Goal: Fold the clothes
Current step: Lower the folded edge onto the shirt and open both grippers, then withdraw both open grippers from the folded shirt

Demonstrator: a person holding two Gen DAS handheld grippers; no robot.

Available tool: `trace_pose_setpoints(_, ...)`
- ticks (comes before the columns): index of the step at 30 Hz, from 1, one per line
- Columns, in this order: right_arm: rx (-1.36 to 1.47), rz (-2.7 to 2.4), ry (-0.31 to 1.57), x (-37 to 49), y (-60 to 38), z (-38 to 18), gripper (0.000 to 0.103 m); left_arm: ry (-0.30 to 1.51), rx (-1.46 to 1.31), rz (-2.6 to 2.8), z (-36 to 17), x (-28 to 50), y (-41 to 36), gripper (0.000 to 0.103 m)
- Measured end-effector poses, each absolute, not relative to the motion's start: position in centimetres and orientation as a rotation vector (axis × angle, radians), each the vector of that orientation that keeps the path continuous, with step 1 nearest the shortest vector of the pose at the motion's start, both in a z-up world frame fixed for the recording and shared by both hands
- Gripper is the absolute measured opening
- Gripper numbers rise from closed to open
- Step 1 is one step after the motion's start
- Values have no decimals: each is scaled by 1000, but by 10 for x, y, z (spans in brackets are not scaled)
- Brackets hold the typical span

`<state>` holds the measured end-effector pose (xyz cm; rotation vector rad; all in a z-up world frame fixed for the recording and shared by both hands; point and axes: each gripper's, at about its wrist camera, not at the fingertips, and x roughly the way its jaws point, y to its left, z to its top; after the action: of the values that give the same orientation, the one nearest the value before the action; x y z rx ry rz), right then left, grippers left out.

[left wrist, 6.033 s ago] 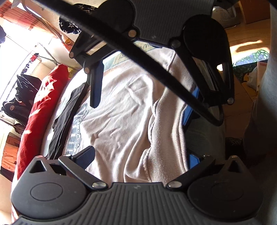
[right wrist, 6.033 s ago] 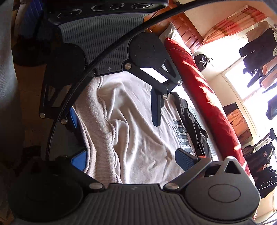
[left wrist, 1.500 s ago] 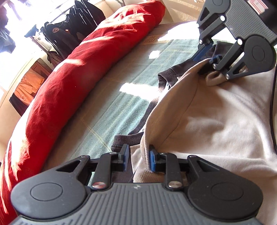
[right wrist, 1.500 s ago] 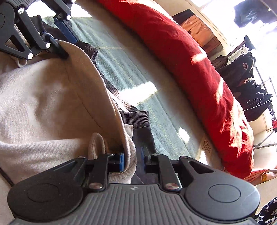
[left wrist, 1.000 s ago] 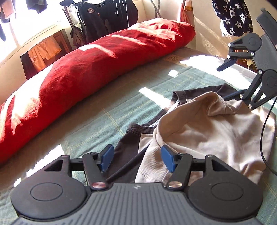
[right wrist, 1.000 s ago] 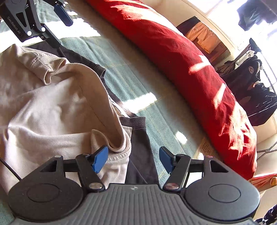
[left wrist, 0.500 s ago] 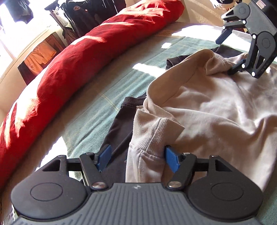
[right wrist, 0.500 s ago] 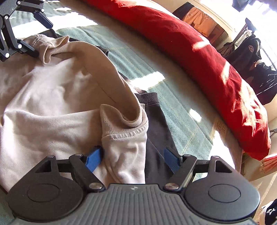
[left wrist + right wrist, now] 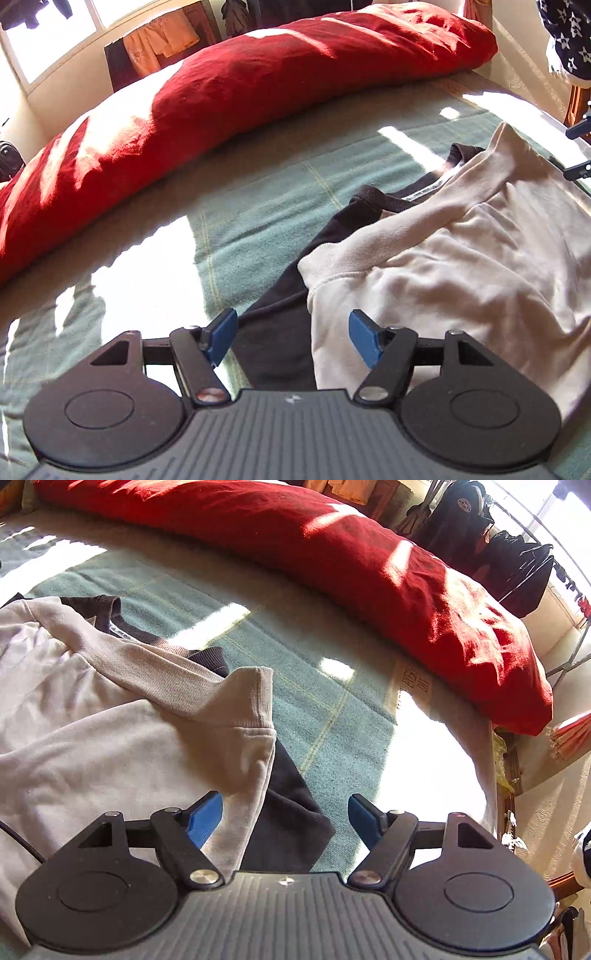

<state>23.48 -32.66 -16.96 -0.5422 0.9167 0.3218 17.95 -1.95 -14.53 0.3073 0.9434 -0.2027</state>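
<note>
A beige sweatshirt (image 9: 461, 273) lies folded over on a dark garment (image 9: 280, 332) on the green blanket (image 9: 258, 206). My left gripper (image 9: 293, 338) hovers over the sweatshirt's near left corner. Its jaws are closing, with the ribbed corner and dark cloth between the blue pads (image 9: 364, 341), which do not press on them. In the right wrist view the beige sweatshirt (image 9: 110, 746) fills the left side. My right gripper (image 9: 284, 819) stands over its right corner and the dark garment (image 9: 291, 823). Its jaws are closing too, and neither pad grips the cloth.
A long red bolster (image 9: 221, 85) runs along the far side of the bed, also the red bolster (image 9: 369, 561) in the right wrist view. Dark clothes (image 9: 517, 565) hang on a rack by the window. The bed's edge (image 9: 495, 775) drops off at right. Sun patches fall on the blanket.
Both grippers were shut on the sweatshirt's folded-over hem, then opened and let it drop. Since then they have moved apart toward its outer corners and rolled level.
</note>
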Motion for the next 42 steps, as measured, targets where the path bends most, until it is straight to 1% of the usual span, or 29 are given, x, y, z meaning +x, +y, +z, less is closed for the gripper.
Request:
trace_pose_setpoints(1, -521, 332, 938, 227, -329, -169, 72, 969, 267, -195, -148, 168, -17, 55)
trace_pose_setpoints(3, -479, 354, 979, 212, -334, -168, 68, 1014, 186, -165, -151, 147, -11, 49)
trace_pose_setpoints(4, -455, 362, 1001, 204, -337, -167, 62, 1031, 132, -143, -151, 137, -7, 46)
trace_pose_setpoints(6, -382, 360, 1053, 185, -346, -167, 52, 1048, 35, -107, -151, 118, 4, 46)
trace_pose_setpoints(9, -247, 336, 1119, 160, -363, -171, 51, 1080, -70, -53, -161, 93, 16, 46)
trace_pose_setpoints(14, 28, 303, 1185, 130, -392, -193, 51, 1111, -147, -35, -183, 67, 24, 48)
trace_pose_setpoints(15, 50, 306, 1187, 127, -394, -197, 49, 1103, -159, -40, -185, 65, 25, 48)
trace_pose_setpoints(16, 65, 309, 1187, 126, -395, -200, 40, 1088, -165, -46, -186, 64, 25, 48)
trace_pose_setpoints(18, 92, 315, 1186, 123, -397, -206, 32, 1077, -190, -60, -188, 65, 25, 46)
trace_pose_setpoints(19, 97, 316, 1183, 123, -397, -205, 28, 1075, -206, -69, -188, 67, 25, 41)
trace_pose_setpoints(20, 94, 314, 1178, 123, -396, -204, 26, 1077, -200, -79, -188, 67, 23, 34)
trace_pose_setpoints(21, 81, 313, 1176, 122, -395, -203, 23, 1081, -185, -88, -188, 68, 20, 19)
trace_pose_setpoints(22, 66, 311, 1174, 122, -393, -202, 19, 1084, -170, -98, -188, 68, 16, 15)
trace_pose_setpoints(23, 36, 308, 1172, 122, -390, -201, 19, 1088, -144, -100, -187, 68, 14, 15)
trace_pose_setpoints(25, -38, 299, 1168, 122, -385, -197, 13, 1102, -80, -86, -183, 70, 13, 14)
trace_pose_setpoints(26, -105, 294, 1159, 123, -382, -194, 13, 1111, -46, -70, -182, 71, 16, 11)
trace_pose_setpoints(27, -147, 276, 1149, 125, -382, -191, 9, 1122, -14, -52, -181, 72, 20, 6)
trace_pose_setpoints(28, -182, 260, 1144, 126, -384, -189, 9, 1132, 19, -34, -181, 73, 23, 3)
trace_pose_setpoints(29, -186, 250, 1161, 129, -388, -191, 9, 1162, 44, 10, -182, 73, 32, 2)
trace_pose_setpoints(32, -196, 271, 1177, 128, -389, -189, 9, 1163, 0, 11, -167, 67, 48, 2)
trace_pose_setpoints(33, -214, 284, 1179, 127, -387, -186, 12, 1158, -18, 4, -161, 65, 53, 3)
trace_pose_setpoints(34, -221, 282, 1174, 126, -384, -181, 21, 1145, -29, -17, -155, 65, 51, 3)
trace_pose_setpoints(35, -225, 272, 1168, 125, -382, -175, 24, 1129, -35, -45, -147, 67, 46, 5)
trace_pose_setpoints(37, -219, 273, 1134, 125, -375, -163, 36, 1077, -30, -125, -138, 76, 26, 6)
trace_pose_setpoints(38, -211, 282, 1110, 125, -371, -157, 38, 1047, -32, -175, -135, 83, 14, 7)
trace_pose_setpoints(40, -195, 303, 1064, 128, -362, -147, 46, 989, -36, -265, -136, 100, -12, 13)
trace_pose_setpoints(42, -186, 362, 1034, 143, -341, -148, 47, 936, -18, -311, -143, 121, -33, 13)
